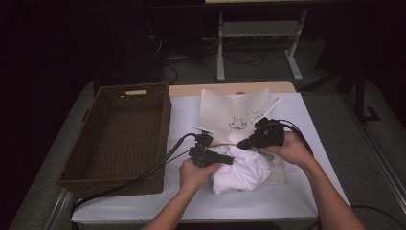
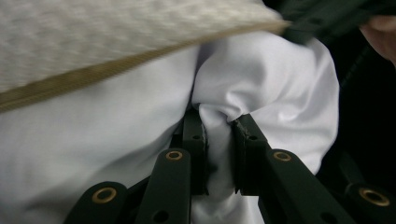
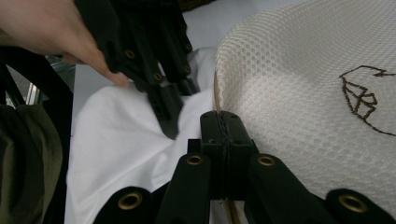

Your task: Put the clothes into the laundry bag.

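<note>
Left gripper view: white cloth (image 2: 261,84) bunched between nearly closed fingers (image 2: 194,135); right gripper (image 3: 223,126) clamped on mesh bag (image 3: 303,93) edge.

Both forearms are bare, no sleeves. The left gripper (image 1: 233,160) and right gripper (image 1: 241,143) are matte black, with brass-coloured rivets along linked jaw arms and thick black cables trailing off.
</note>
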A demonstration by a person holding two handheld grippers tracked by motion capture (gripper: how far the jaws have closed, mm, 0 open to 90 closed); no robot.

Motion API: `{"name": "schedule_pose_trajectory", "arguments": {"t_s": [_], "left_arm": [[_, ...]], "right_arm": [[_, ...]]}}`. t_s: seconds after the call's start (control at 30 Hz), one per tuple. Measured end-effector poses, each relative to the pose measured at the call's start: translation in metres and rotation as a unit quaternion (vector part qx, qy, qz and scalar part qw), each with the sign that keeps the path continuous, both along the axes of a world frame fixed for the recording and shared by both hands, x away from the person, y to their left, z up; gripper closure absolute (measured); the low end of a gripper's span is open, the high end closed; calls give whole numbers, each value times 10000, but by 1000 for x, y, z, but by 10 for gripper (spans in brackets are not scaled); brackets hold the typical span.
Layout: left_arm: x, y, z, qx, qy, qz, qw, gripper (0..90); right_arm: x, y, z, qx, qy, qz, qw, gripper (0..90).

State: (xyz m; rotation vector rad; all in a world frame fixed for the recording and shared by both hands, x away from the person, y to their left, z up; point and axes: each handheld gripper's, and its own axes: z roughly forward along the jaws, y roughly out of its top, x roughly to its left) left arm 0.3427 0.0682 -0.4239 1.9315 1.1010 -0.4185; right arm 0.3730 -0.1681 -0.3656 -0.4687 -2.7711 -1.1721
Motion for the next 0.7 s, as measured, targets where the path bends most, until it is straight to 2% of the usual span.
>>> {"name": "schedule_pose_trajectory", "arguments": {"t_s": [0.1,0.17,0.23,0.27,0.33,0.37,0.4,0.47,0.5,0.57,0.6,0.7], "left_arm": [[-1,0,4,109,-96,-26,9999,765],[-2,1,8,173,-97,-107,9997,745],[-3,4,15,333,-135,-308,9989,693],[-4,5,18,441,-91,-422,9981,653],[-8,9,24,608,-187,-463,9969,573],[-12,12,29,765,-308,-524,9952,552],[-15,13,32,881,-336,-581,9939,527],[-23,15,35,1187,-479,-653,9896,493],[-26,16,34,1245,-490,-657,9888,477],[-29,19,28,1192,-323,-683,9900,443],[-31,19,22,1120,-213,-651,9913,423],[-28,10,6,1052,6,-651,9923,364]], "right_arm": [[-1,-3,2,115,54,19,9999,890],[-2,-3,1,81,67,26,9999,889],[-2,-2,1,-79,33,8,10000,889],[-2,-2,0,-142,11,0,9999,889],[-1,-2,-2,-180,49,-7,9998,889],[-1,-3,-2,-188,64,-22,9998,889],[0,-3,-3,-196,63,-15,9998,888],[-1,-2,-2,-197,36,-23,9998,888],[-1,-2,-2,-199,23,-25,9998,888],[-2,-3,-2,-218,-27,-49,9997,887],[-2,-3,-1,-226,-33,-71,9997,887],[-1,0,-2,-217,-32,-81,9997,887]]}}
